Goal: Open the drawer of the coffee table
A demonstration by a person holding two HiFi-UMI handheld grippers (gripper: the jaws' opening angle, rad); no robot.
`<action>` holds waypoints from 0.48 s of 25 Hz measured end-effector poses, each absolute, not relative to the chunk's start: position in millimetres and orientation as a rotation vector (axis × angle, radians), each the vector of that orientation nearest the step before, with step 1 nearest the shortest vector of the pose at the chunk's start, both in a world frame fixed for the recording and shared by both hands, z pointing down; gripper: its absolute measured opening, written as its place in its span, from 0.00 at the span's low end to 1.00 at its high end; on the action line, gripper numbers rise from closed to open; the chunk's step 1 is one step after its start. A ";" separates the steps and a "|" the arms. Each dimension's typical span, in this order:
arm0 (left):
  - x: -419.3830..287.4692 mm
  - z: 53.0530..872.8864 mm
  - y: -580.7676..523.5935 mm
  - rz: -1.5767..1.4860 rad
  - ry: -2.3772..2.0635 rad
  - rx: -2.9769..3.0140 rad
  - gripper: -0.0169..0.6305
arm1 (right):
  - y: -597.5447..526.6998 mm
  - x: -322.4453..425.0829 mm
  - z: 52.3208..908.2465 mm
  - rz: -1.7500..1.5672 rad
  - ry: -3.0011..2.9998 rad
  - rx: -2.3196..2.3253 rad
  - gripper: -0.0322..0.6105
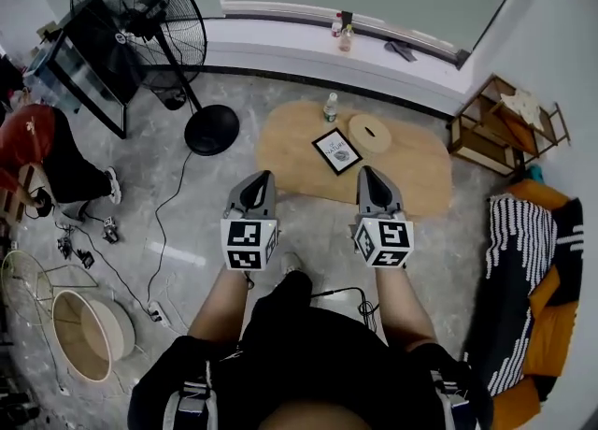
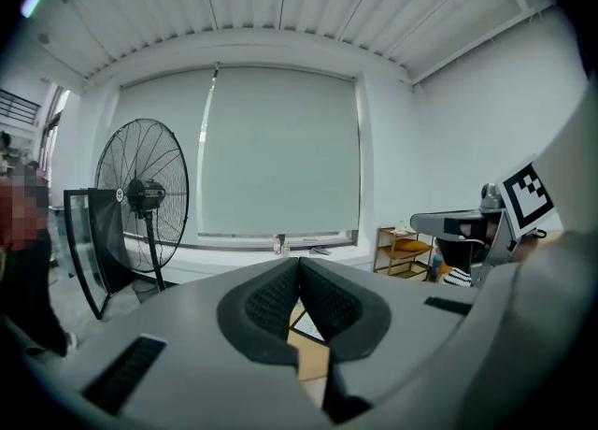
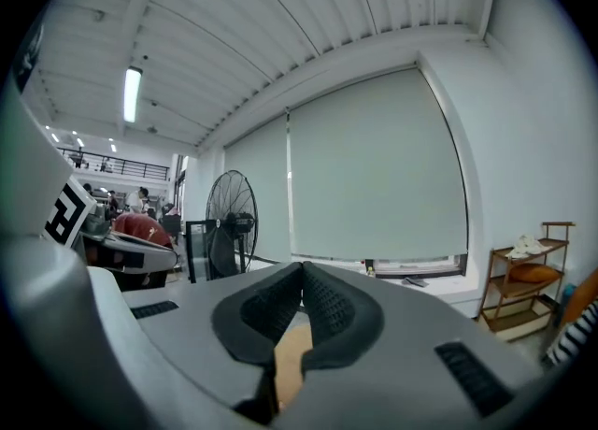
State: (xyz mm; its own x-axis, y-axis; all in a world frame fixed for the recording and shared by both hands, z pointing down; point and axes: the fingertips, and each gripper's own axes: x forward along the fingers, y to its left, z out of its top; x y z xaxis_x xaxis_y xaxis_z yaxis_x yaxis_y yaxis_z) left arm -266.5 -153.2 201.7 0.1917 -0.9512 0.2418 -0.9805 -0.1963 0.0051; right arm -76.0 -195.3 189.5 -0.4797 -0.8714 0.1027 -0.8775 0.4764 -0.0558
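The coffee table (image 1: 416, 171) is a low oval with a light wooden top, straight ahead of me in the head view. On it stand a small bottle (image 1: 330, 107), a round wooden disc (image 1: 370, 132) and a black-framed card (image 1: 337, 150). No drawer front shows in any view. My left gripper (image 1: 263, 176) and right gripper (image 1: 366, 172) hang side by side over the table's near edge, both shut with nothing between the pads. A strip of the table top (image 2: 313, 355) shows under the closed left gripper (image 2: 299, 260), and another strip (image 3: 291, 349) under the closed right gripper (image 3: 301, 266).
A big standing fan (image 1: 140, 17) with a round black base (image 1: 211, 129) stands left of the table, cables trailing over the floor. A wooden shelf (image 1: 500, 124) and a striped and orange seat (image 1: 523, 297) are on the right. A person in red (image 1: 33, 152) crouches at far left.
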 end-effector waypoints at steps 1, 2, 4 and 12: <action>-263.8 210.2 -146.5 0.279 -1.880 2.281 0.06 | -189.8 -72.9 198.2 0.169 -2.641 1.566 0.08; -262.5 220.1 -139.5 0.278 -1.877 2.263 0.06 | -183.7 -70.6 207.9 0.182 -2.635 1.562 0.07; -264.6 241.6 -126.7 0.277 -1.877 2.234 0.06 | -172.7 -70.0 228.7 0.196 -2.628 1.554 0.07; -285.1 354.7 -146.2 0.247 -1.934 2.241 0.06 | -186.5 -78.4 342.0 0.124 -2.638 1.591 0.07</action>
